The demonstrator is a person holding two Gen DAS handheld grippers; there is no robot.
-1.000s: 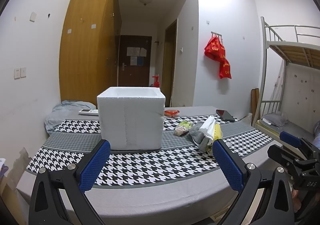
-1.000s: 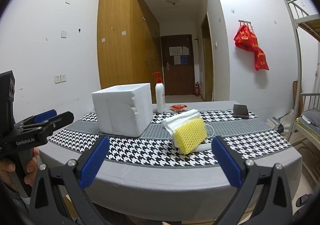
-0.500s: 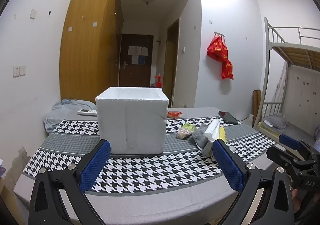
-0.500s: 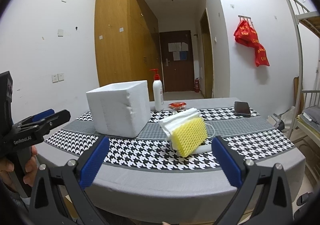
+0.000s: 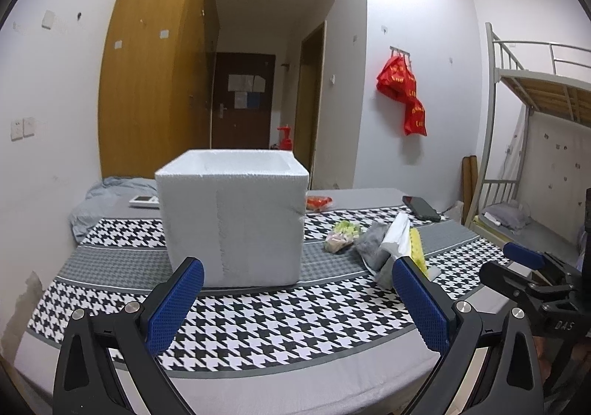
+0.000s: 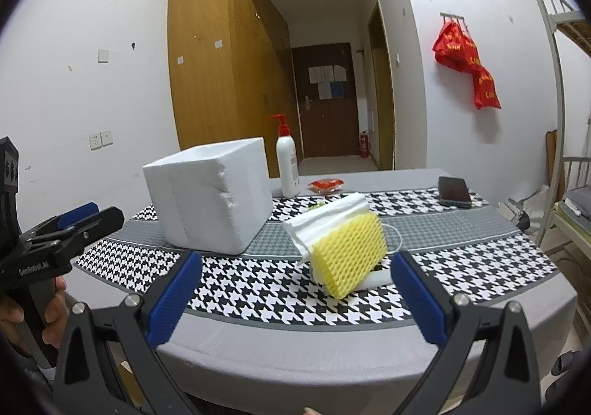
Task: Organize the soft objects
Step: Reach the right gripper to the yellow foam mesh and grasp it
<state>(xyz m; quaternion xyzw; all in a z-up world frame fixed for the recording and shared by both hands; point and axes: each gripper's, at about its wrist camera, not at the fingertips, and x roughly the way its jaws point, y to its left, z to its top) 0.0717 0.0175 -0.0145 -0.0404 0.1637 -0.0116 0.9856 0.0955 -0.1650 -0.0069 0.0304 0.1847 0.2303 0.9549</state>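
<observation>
Over the last second both views have crept closer to the table [image 6: 369,352] and lifted a little: the white foam box [image 5: 231,226] looms larger in the left wrist view, and its open top rim now shows. Nothing on the table has shifted, so this reads as an approach only — no soft object has yet been picked up.

The left tongs [image 5: 295,298] stand wide open with nothing between the blue pads, aimed at the near face of the box. The right tongs [image 6: 295,293] are equally wide open and empty, pointed at the pile of soft things just right of the box. That pile is led by a yellow sponge [image 6: 349,256] tilted up on edge, leaning against a stack of white cloth [image 6: 328,219]. From the left view a grey rag [image 5: 373,241] and a small crumpled greenish item [image 5: 341,235] lie behind them.

My guess is the right tongs go for the sponge first and the box is the destination, though the task does not say so.

Much is uncertain. The inside of the box is hidden from both cameras, so I cannot tell whether anything is already in it. The left tongs' right pad covers the foot of the pile, and what the sponge rests on — something white and a thin loop of cord — is hard to identify.
</observation>
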